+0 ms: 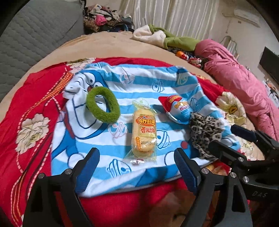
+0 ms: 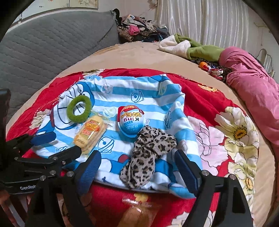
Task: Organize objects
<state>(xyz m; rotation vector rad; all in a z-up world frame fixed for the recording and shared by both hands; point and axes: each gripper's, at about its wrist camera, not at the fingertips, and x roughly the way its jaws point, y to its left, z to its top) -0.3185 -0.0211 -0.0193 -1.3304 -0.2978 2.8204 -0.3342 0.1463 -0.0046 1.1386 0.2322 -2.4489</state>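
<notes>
A blue-and-white striped cartoon cloth (image 1: 122, 83) (image 2: 157, 92) is spread on a red flowered blanket (image 1: 34, 90). Four things lie on it. One is a green fuzzy hair ring (image 1: 102, 104) (image 2: 79, 110). A pack of rice crackers (image 1: 143, 129) (image 2: 90, 132) is in the middle. Farther right are an egg-shaped toy pack (image 1: 177, 108) (image 2: 131, 120) and a leopard-print scrunchie (image 1: 204, 134) (image 2: 148, 153). My left gripper (image 1: 136, 155) (image 2: 61, 145) stands open just above the crackers' near end. My right gripper (image 2: 137, 157) (image 1: 230, 138) is open, its pads either side of the scrunchie without pressing it.
A rolled pink quilt (image 1: 240, 78) (image 2: 252, 83) lies along the right. A green-and-white garment (image 1: 165, 36) and a heap of clothes (image 1: 104, 15) sit at the far edge. Grey quilted padding (image 2: 43, 45) rises at the left. A clear-wrapped snack (image 2: 137, 209) lies under my right gripper.
</notes>
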